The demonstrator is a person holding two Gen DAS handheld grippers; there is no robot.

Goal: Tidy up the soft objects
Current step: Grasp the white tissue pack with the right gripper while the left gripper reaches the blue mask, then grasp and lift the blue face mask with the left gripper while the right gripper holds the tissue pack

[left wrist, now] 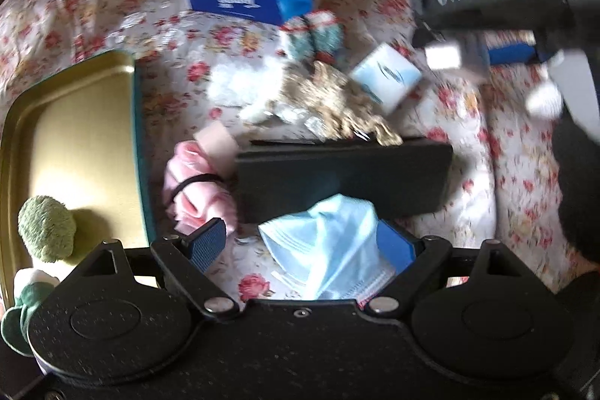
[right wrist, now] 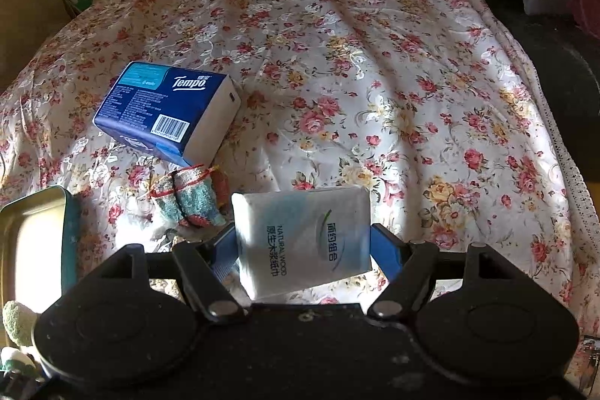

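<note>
My right gripper [right wrist: 303, 246] is shut on a white tissue pack [right wrist: 303, 238] and holds it above the floral bedspread; the pack also shows in the left wrist view [left wrist: 386, 75] under that gripper [left wrist: 487, 10]. My left gripper [left wrist: 303, 244] stands open over a light blue face mask [left wrist: 330, 242], which lies against its right finger. A pink cloth with a black hair tie [left wrist: 195, 190], a black pouch [left wrist: 345, 175], a brown fluffy item [left wrist: 337, 100] and rolled socks [left wrist: 313, 36] lie ahead. A green plush toy [left wrist: 47, 227] sits in the gold tin tray [left wrist: 75, 122].
A blue Tempo tissue box [right wrist: 168, 111] lies on the bedspread behind the socks [right wrist: 195, 197]. The tray's corner [right wrist: 33, 235] shows at the left. The bedspread [right wrist: 375, 62] stretches far ahead and right, with a dark edge [right wrist: 562, 62] beyond it.
</note>
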